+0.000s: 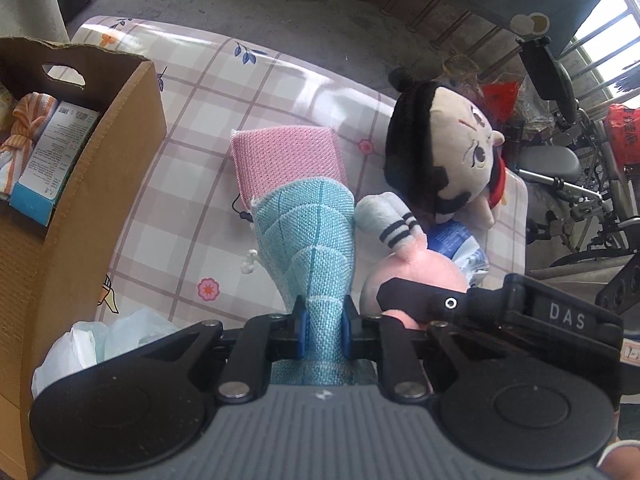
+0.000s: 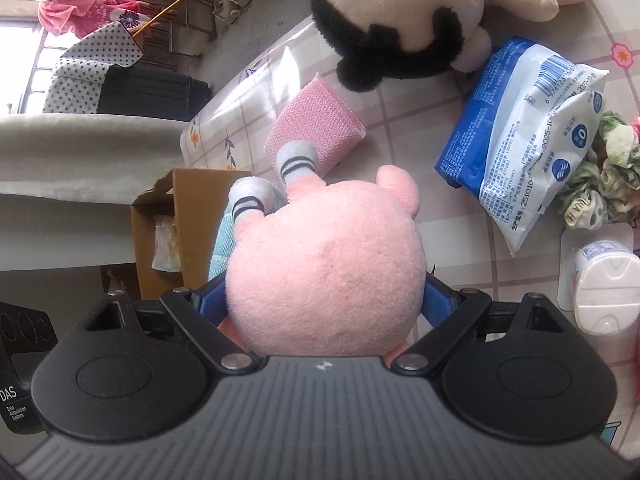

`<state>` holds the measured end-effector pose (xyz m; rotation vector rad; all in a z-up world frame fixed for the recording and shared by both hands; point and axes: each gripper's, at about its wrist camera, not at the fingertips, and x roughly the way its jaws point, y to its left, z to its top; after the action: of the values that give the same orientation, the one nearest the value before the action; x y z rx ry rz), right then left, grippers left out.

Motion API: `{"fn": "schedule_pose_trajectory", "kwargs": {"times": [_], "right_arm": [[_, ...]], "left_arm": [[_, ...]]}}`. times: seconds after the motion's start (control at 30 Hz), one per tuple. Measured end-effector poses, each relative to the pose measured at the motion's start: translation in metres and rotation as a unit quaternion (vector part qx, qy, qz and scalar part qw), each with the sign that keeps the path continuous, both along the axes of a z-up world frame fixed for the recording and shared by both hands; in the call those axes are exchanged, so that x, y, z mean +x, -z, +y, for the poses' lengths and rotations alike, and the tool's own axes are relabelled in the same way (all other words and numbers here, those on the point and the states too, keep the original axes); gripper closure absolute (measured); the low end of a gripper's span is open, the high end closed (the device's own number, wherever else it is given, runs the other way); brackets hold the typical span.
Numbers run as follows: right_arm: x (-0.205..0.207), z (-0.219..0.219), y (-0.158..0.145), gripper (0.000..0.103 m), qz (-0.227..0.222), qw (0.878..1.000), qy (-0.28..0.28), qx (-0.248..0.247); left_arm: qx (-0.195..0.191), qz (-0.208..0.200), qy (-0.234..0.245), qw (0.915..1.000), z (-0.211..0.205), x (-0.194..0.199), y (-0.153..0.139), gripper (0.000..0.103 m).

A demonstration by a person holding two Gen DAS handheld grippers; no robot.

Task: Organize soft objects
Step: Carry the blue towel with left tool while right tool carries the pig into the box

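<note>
Pinched in the left gripper (image 1: pixel 322 326), blue mesh cloth (image 1: pixel 310 232) trails toward twelve o'clock; right gripper (image 2: pixel 324 304) grips the pink plush toy (image 2: pixel 324 268).

The right gripper (image 2: pixel 324 300) clamps a round pink plush toy (image 2: pixel 324 264) with white striped-sock feet. Beyond lie a pink mesh sponge (image 2: pixel 320 120) and black-haired cloth doll (image 2: pixel 400 20); right, a blue-white plastic packet (image 2: pixel 520 136), probably tissues.
</note>
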<state>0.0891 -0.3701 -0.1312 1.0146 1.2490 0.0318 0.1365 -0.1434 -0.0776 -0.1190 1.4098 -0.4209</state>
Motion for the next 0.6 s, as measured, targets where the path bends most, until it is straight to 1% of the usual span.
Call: {"fn": "schedule_pose_trajectory", "kwargs": {"times": [0.2, 0.33, 0.43, 0.6], "right_arm": [[-0.011, -0.013, -0.034, 0.011, -0.021, 0.999, 0.006, 0.027], [-0.013, -0.016, -0.062, 0.011, -0.046, 0.998, -0.005, 0.039], [-0.013, -0.01, -0.079, 0.011, -0.066, 0.996, -0.022, 0.052], [-0.011, 0.014, -0.101, 0.011, -0.079, 0.992, -0.048, 0.081]], "left_arm": [[-0.019, -0.026, -0.009, 0.9994, -0.005, -0.011, -0.038, 0.087], [-0.027, -0.046, -0.024, 0.9983, -0.001, -0.018, -0.063, 0.087], [-0.014, -0.064, -0.036, 0.9972, 0.005, -0.023, -0.082, 0.087], [0.003, -0.081, -0.06, 0.9949, 0.028, -0.031, -0.112, 0.087]]}}
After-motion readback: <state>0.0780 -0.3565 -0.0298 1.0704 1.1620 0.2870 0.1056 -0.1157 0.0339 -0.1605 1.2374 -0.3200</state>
